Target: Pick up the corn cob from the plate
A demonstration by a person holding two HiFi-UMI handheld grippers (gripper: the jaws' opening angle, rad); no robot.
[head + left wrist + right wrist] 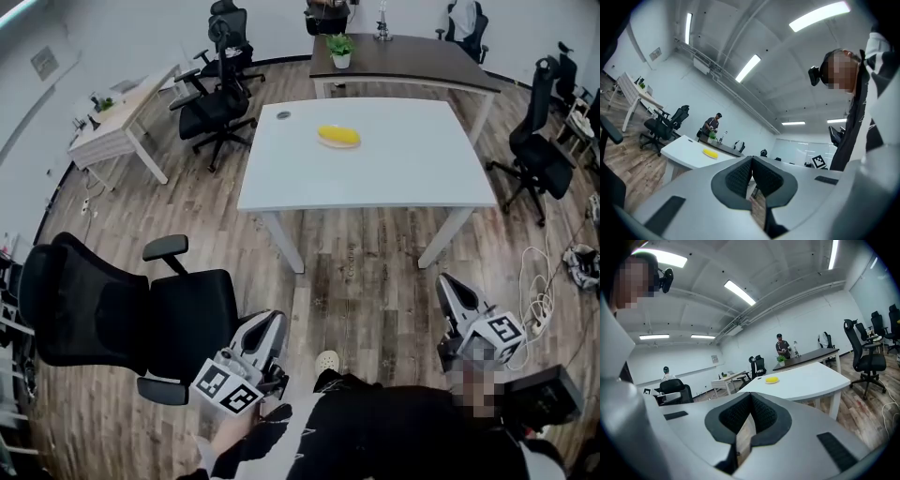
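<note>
I saw the white table [375, 178] standing well ahead of me on the wood floor, with a black office chair [122, 309] near my left side. My left gripper [272, 323] and right gripper [448, 284] both hung low over the floor, far short of the table. Each had its jaws pressed together on nothing. The corn cob [338, 136] lay on the table's far half, a yellow shape I couldn't tell apart from its plate.
</note>
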